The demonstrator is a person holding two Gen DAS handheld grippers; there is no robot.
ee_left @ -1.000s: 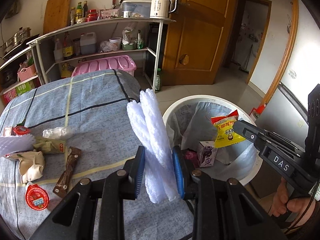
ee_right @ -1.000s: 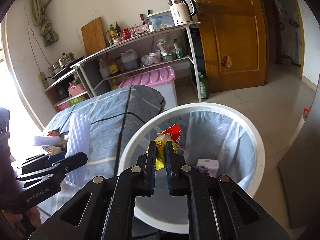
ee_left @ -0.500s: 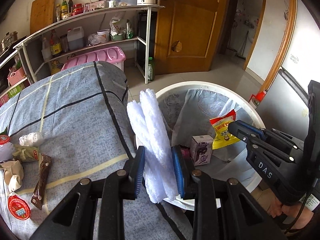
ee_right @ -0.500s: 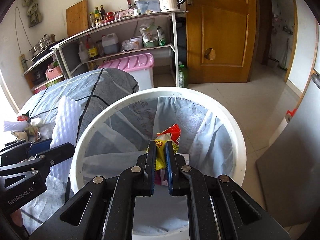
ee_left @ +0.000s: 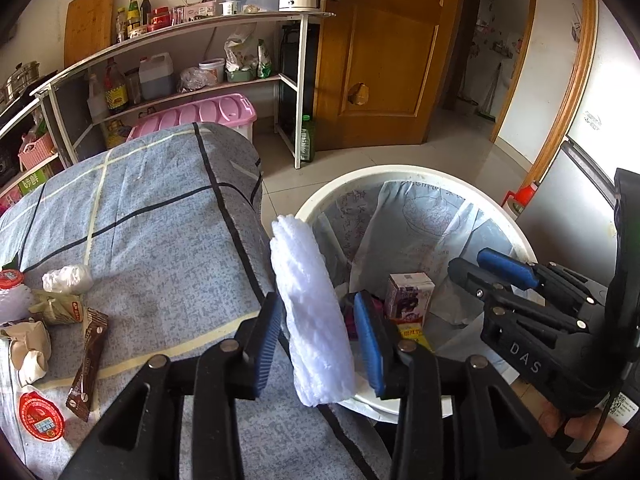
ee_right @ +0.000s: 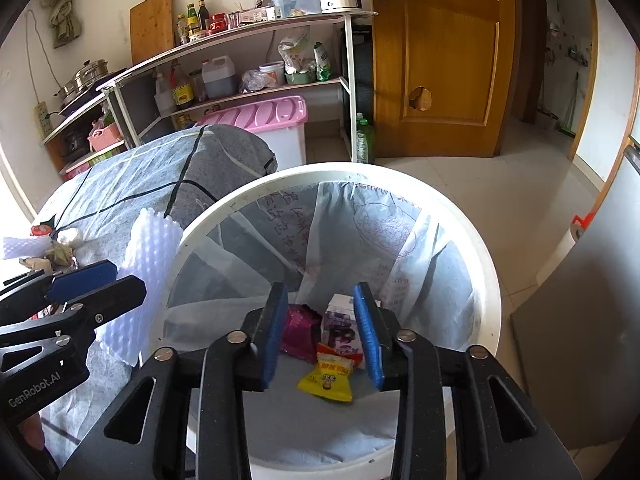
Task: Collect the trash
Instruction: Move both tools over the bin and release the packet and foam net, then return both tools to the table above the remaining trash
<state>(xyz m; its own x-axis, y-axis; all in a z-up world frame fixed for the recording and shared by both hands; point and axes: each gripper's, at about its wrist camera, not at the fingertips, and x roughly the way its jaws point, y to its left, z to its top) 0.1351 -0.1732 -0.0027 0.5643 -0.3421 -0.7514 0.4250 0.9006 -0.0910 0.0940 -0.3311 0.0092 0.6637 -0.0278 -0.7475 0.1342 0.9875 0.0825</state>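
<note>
Trash at the white bin (ee_right: 490,280): both grippers' jaws have just been opening.
Right gripper (ee_right: 322,334) is released over the bin, nothing between its pads; yellow snack packet (ee_right: 329,376) lies on the liner beside purple carton (ee_right: 340,326). Left gripper (ee_left: 318,334) is slack around white foam sleeve (ee_left: 310,304), tilted at the bin's rim. More wrappers (ee_left: 86,356) on the blue cloth (ee_left: 160,216).

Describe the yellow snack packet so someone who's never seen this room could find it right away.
Start at the big white trash bin with its clear liner, beside the blue-grey covered table. On the bin's floor lie three items: a magenta wrapper, a small purple-and-white carton and the yellow snack packet. It is the only yellow one, flat, with a red top edge.
</note>
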